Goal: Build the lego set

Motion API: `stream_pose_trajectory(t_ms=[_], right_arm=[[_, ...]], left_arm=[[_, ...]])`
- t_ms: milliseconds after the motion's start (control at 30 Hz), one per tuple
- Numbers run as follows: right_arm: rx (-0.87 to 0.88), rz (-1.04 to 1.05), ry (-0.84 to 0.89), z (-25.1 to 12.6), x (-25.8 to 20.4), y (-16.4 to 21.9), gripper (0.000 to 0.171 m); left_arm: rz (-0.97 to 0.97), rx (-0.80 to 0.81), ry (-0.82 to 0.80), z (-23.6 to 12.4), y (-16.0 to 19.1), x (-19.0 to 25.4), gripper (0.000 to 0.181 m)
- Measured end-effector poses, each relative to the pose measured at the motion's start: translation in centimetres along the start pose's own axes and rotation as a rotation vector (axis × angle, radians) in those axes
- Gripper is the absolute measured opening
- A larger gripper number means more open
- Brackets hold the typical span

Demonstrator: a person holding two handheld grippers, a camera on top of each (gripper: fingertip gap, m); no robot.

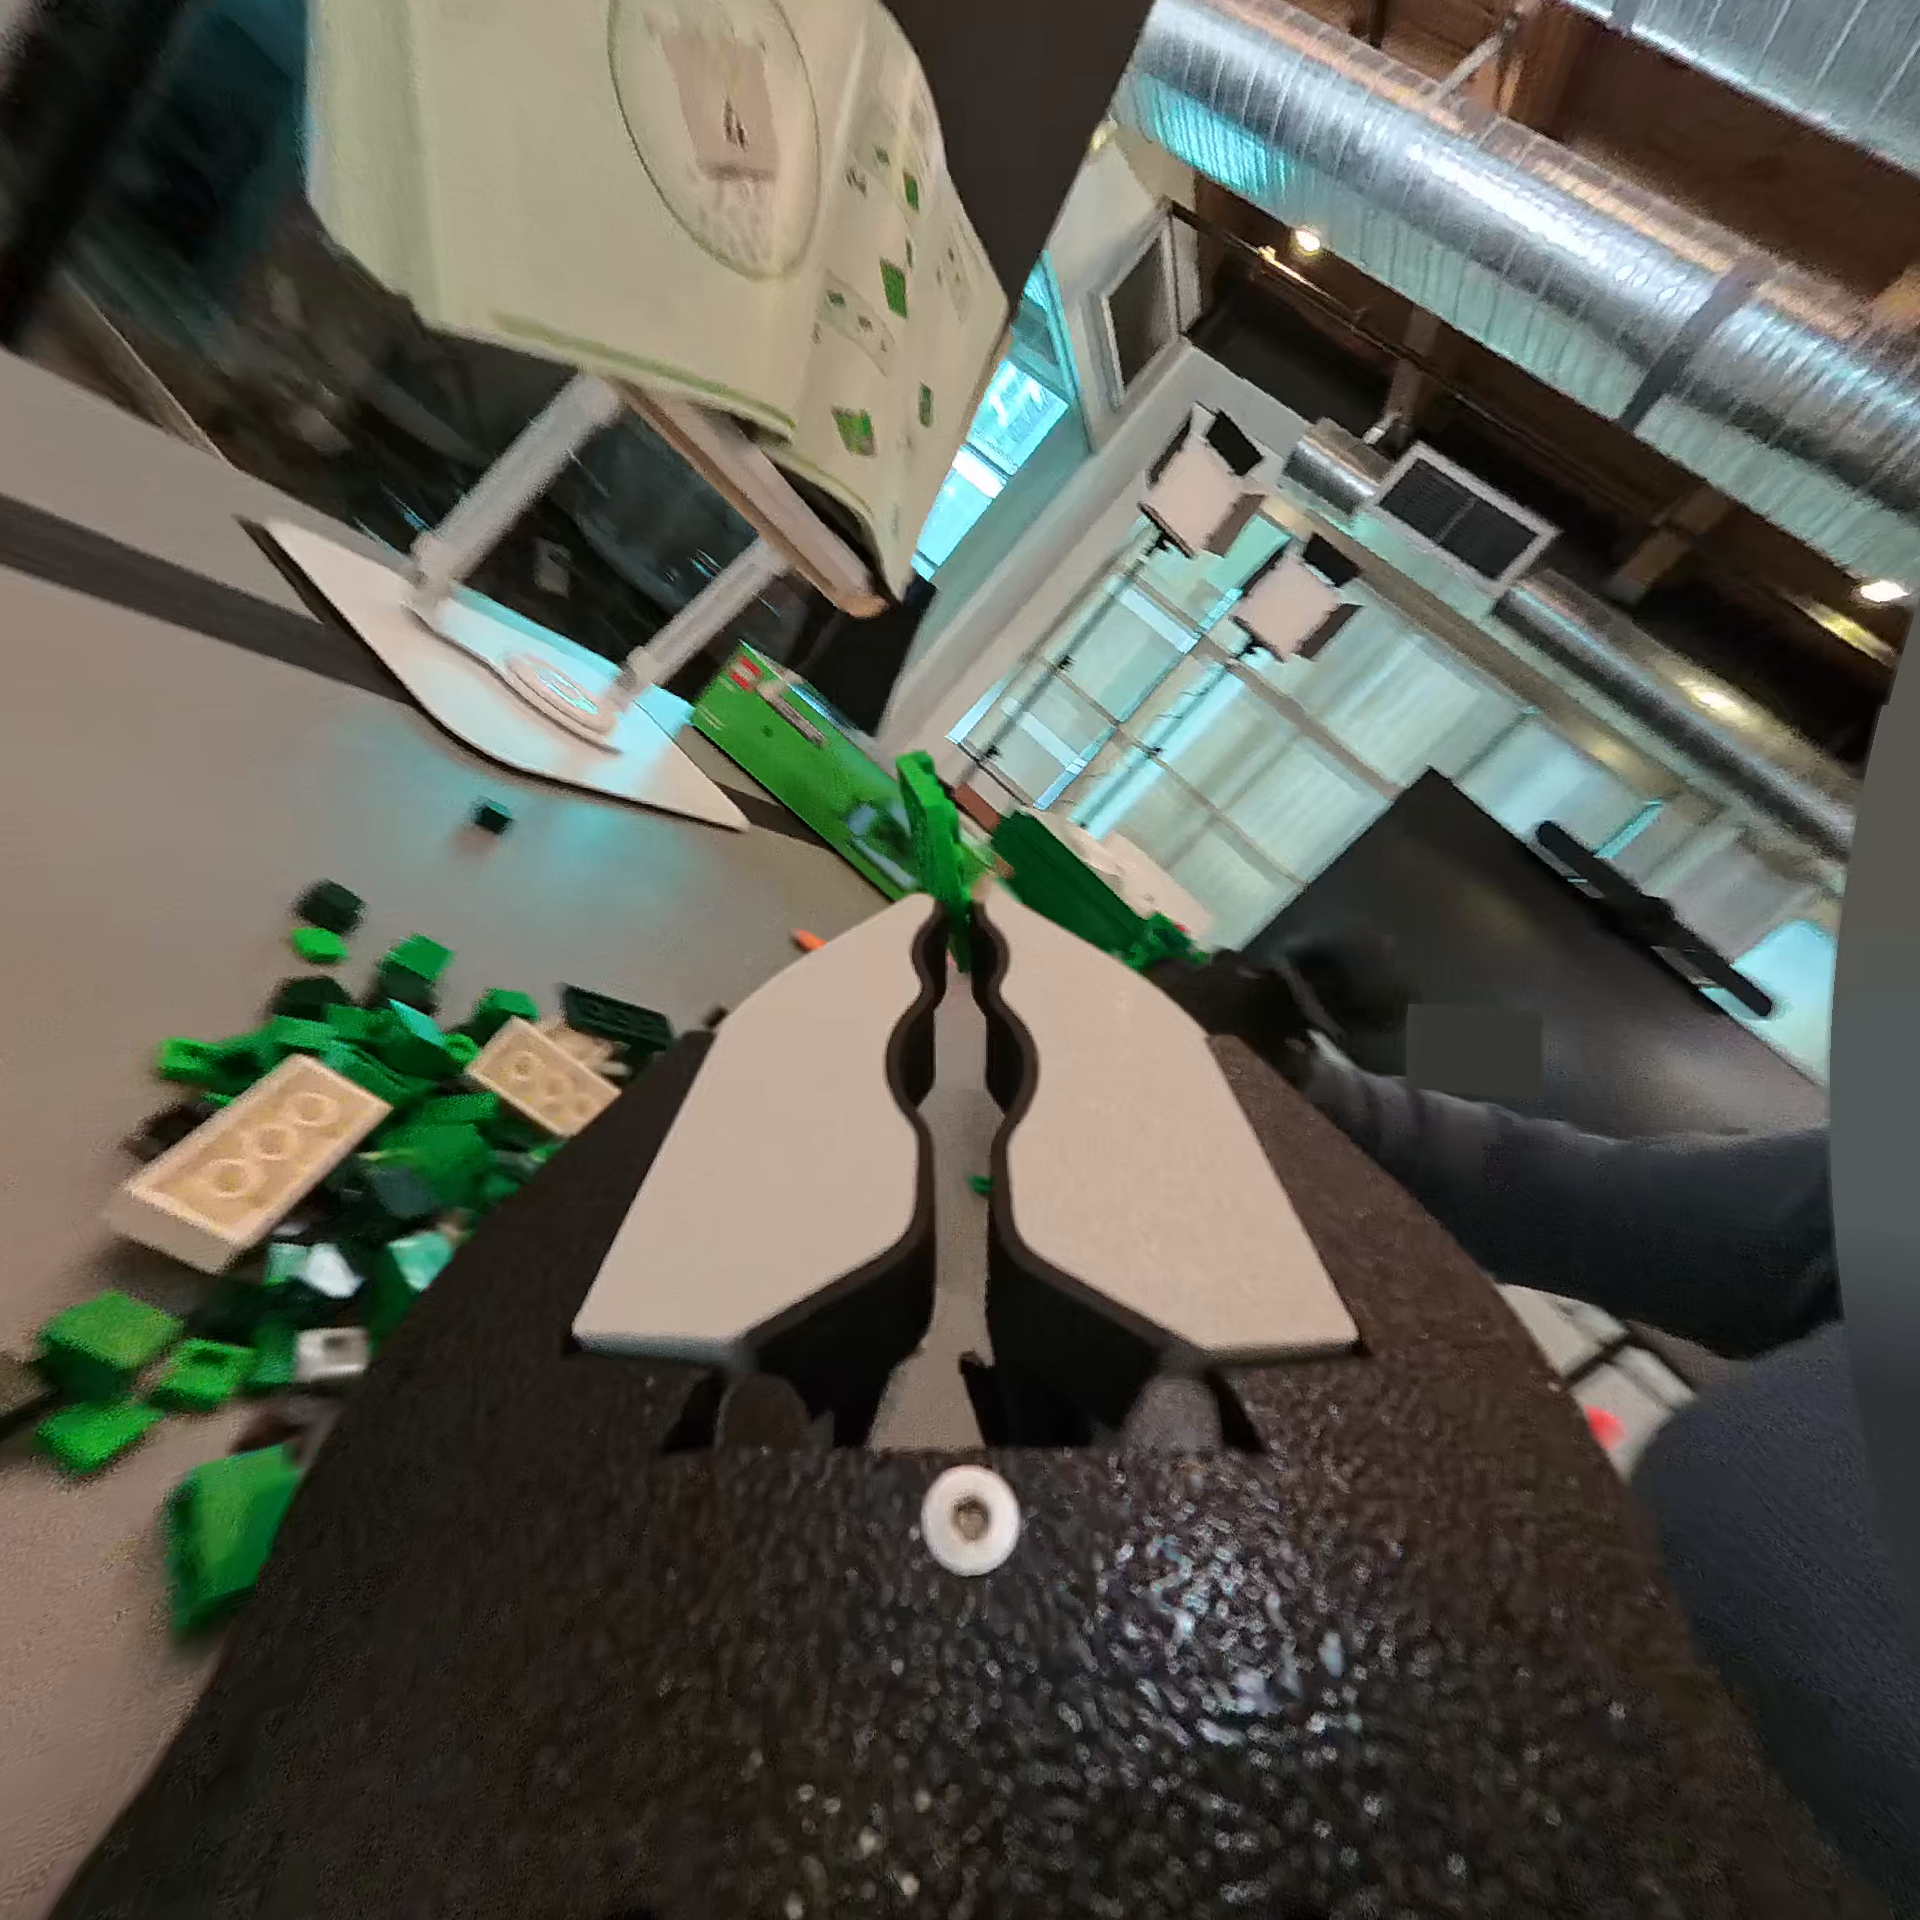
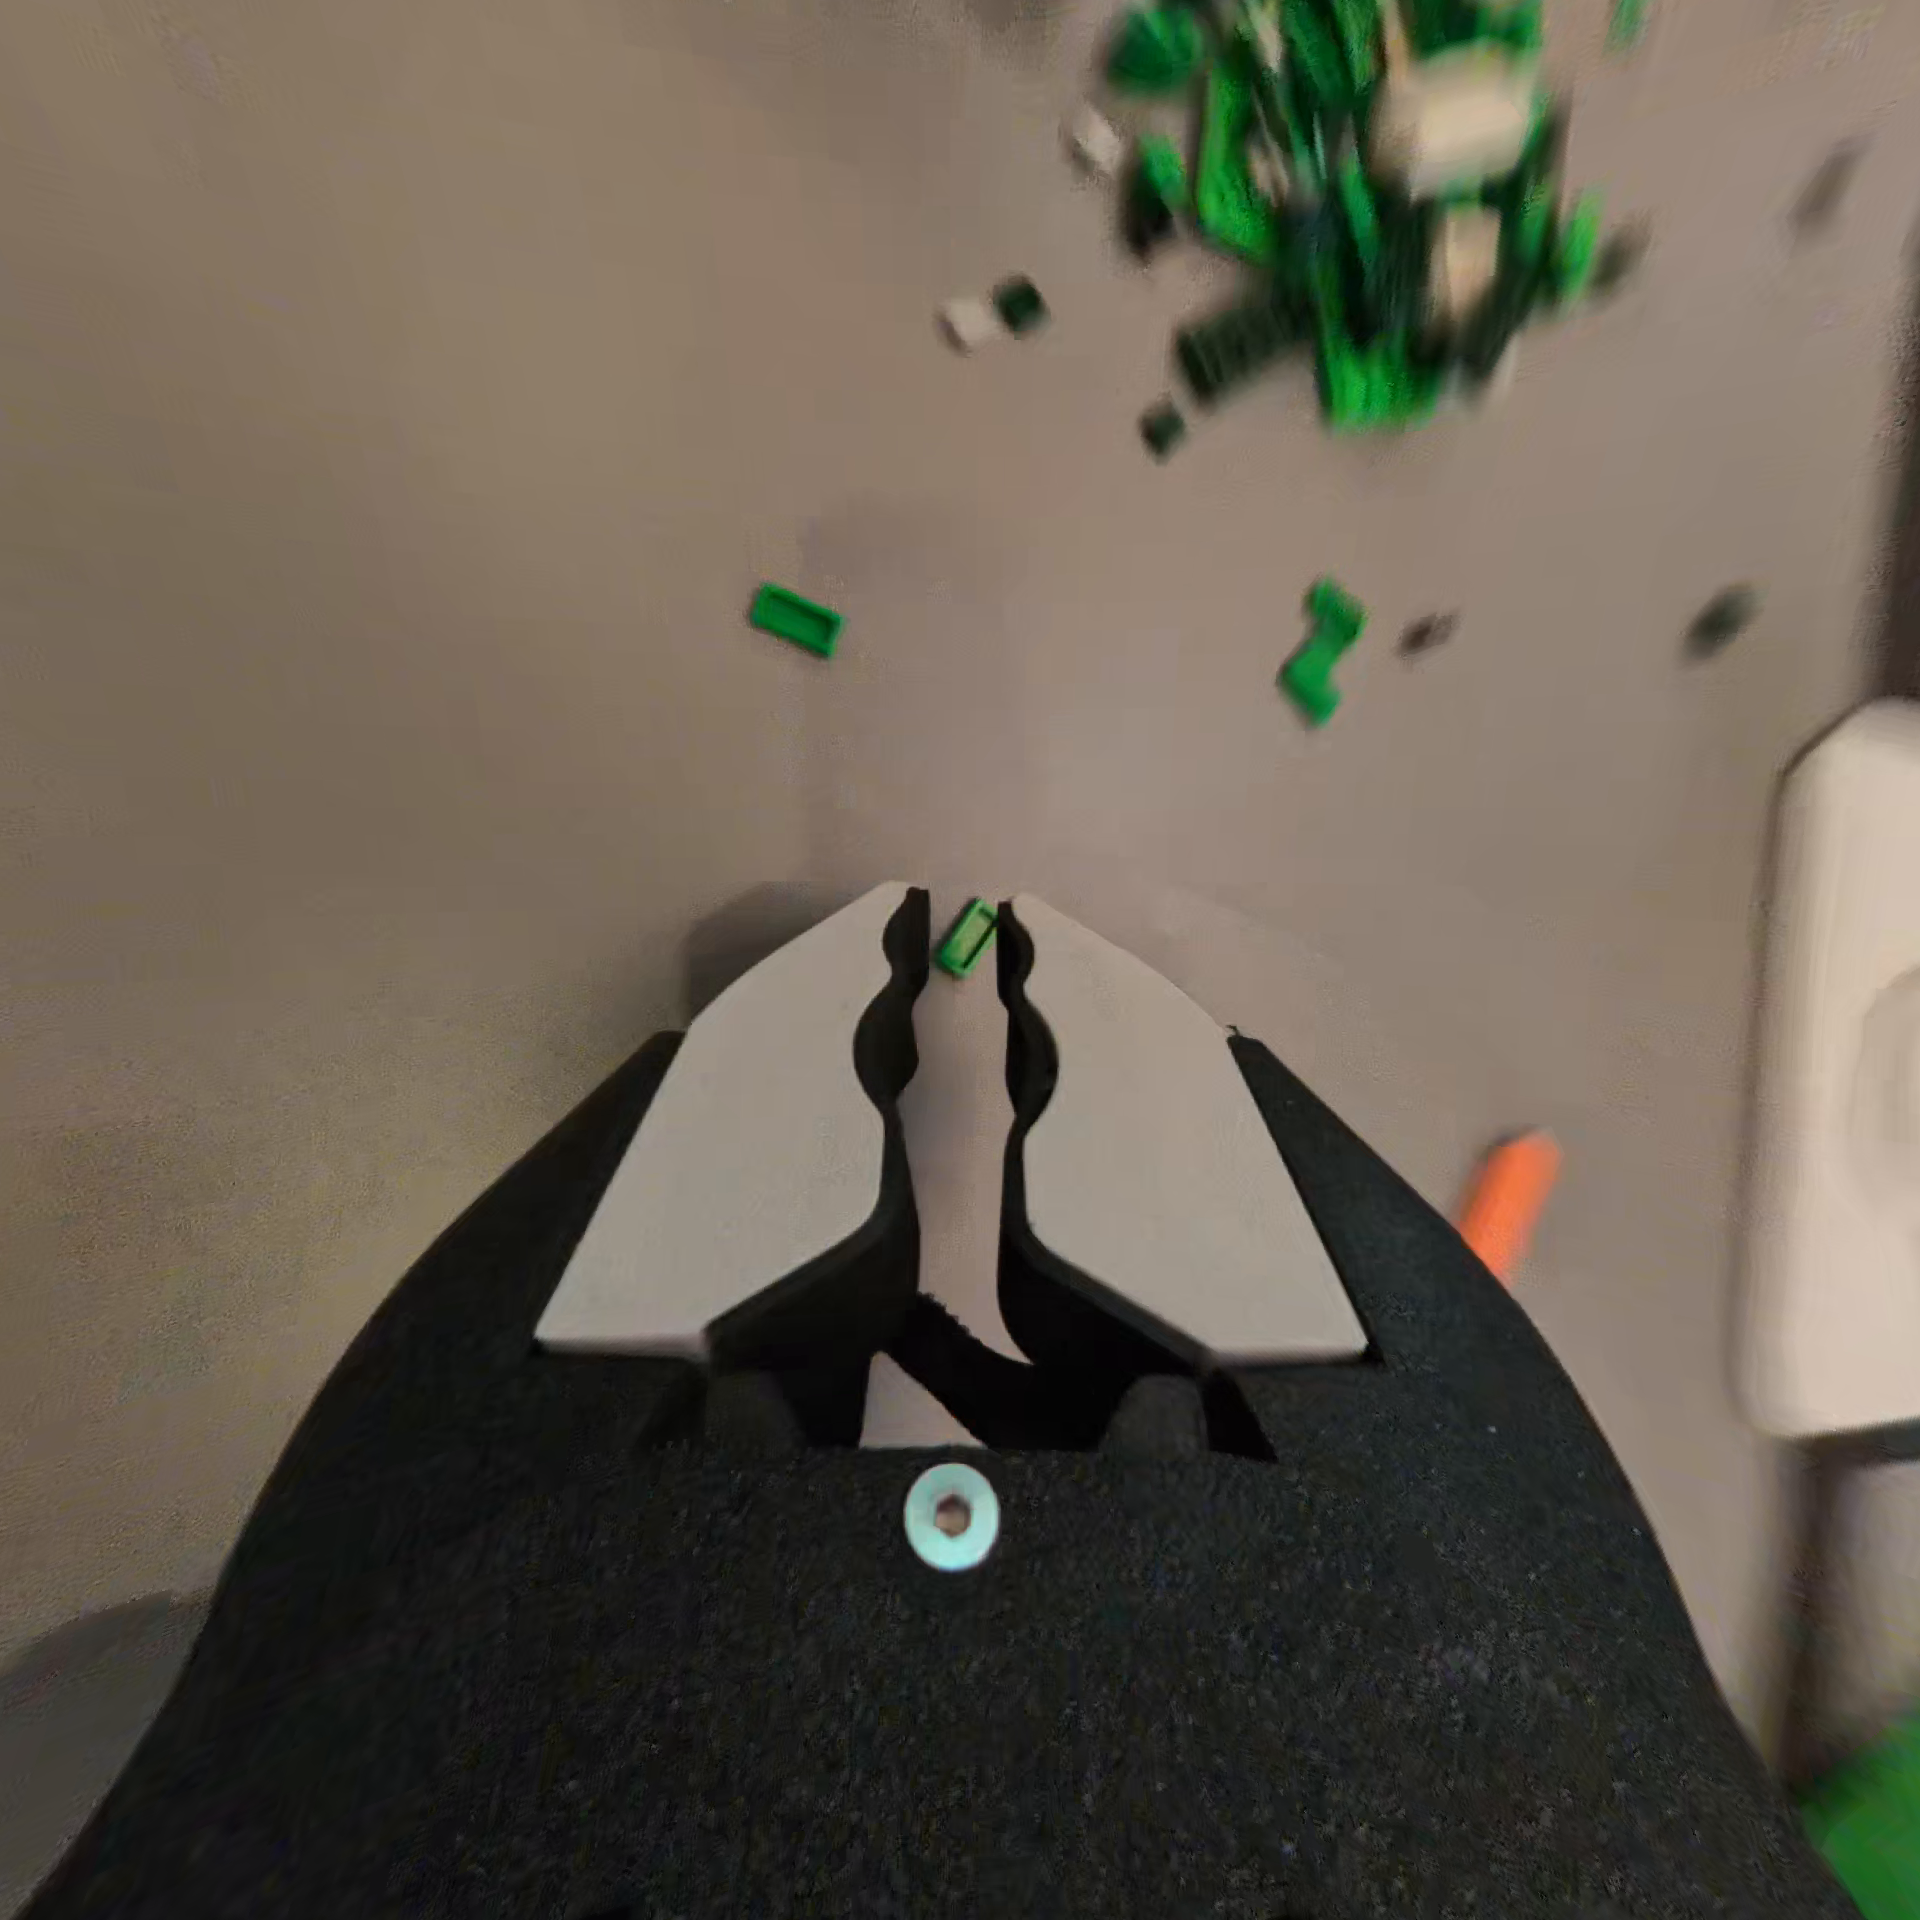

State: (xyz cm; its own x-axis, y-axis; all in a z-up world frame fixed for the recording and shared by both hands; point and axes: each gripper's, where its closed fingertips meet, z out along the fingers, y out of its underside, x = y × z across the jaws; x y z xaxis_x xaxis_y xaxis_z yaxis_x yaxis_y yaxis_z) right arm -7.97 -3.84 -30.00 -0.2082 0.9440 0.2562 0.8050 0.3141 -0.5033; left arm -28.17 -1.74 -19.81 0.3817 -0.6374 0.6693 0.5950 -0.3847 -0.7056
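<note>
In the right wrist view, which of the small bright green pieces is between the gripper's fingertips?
The tile between the tips of the right gripper. The flat rectangular piece and the Z-shaped piece lie farther off on the table.

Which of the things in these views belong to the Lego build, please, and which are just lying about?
Part of the job:
- green Lego assembly in the left gripper
- small green plate between the right gripper fingertips
- pile of loose bricks
- instruction booklet

Lying about:
- orange object
- white object

Grey table [image 2: 416,520], heap of green bricks [image 1: 312,1122], scattered green pieces [image 2: 797,621]
</note>
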Motion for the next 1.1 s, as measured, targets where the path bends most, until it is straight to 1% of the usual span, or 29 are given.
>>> stream_pose_trajectory(t_ms=[33, 67, 133, 200, 300, 433, 533, 600, 667, 767, 867, 967, 1100], right_arm=[[-0.013, 0.161, -0.054, 0.2, 0.0, 0.3, 0.015], [-0.006, 0.278, -0.082, 0.4, 0.0, 0.3, 0.015], [-0.009, 0.392, -0.094, 0.7, 0.1, 0.5, 0.013], [-0.076, 0.440, -0.085, 1.1, 0.1, 1.3, 0.012], [-0.125, 0.452, -0.051, 1.1, 0.1, 1.9, 0.010], [-0.103, 0.435, -0.033, 1.1, 0.1, 1.7, 0.007], [-0.070, 0.360, -0.001, 1.1, 0.1, 1.0, 0.007], [-0.012, 0.318, 0.020, 0.7, 0.1, -0.3, 0.006], [0.030, 0.282, 0.032, 0.3, 0.1, -1.6, 0.006], [0.044, 0.228, 0.043, -0.1, -0.3, -2.9, 0.006], [0.048, 0.192, 0.048, -0.3, -0.7, -3.6, 0.007], [0.069, 0.181, 0.056, -0.5, -0.8, -4.3, 0.007], [0.085, 0.183, 0.054, -0.8, -0.8, -4.8, 0.006]], left_arm=[[-0.050, -0.026, 0.032, 0.3, 0.5, 0.3, 0.003], [-0.089, -0.053, 0.054, 0.7, 1.0, 0.6, 0.003], [-0.120, -0.122, 0.063, 1.3, 2.3, 0.8, 0.003], [-0.121, -0.175, 0.062, 1.7, 3.2, 0.9, 0.003], [-0.141, -0.187, 0.082, 1.8, 3.5, 1.1, 0.003], [-0.157, -0.255, 0.136, 2.2, 4.5, 2.1, 0.003], [-0.030, -0.405, 0.124, 3.7, 7.4, 3.7, 0.003], [0.068, -0.510, 0.098, 4.9, 9.9, 4.5, 0.003], [0.148, -0.573, 0.061, 5.8, 11.7, 4.8, 0.003], [0.162, -0.574, 0.067, 6.4, 12.6, 5.4, 0.003], [0.148, -0.590, 0.046, 6.4, 13.1, 5.1, 0.003], [0.134, -0.615, 0.051, 6.4, 13.6, 5.1, 0.003], [0.143, -0.671, 0.014, 6.3, 14.7, 4.5, 0.003]])
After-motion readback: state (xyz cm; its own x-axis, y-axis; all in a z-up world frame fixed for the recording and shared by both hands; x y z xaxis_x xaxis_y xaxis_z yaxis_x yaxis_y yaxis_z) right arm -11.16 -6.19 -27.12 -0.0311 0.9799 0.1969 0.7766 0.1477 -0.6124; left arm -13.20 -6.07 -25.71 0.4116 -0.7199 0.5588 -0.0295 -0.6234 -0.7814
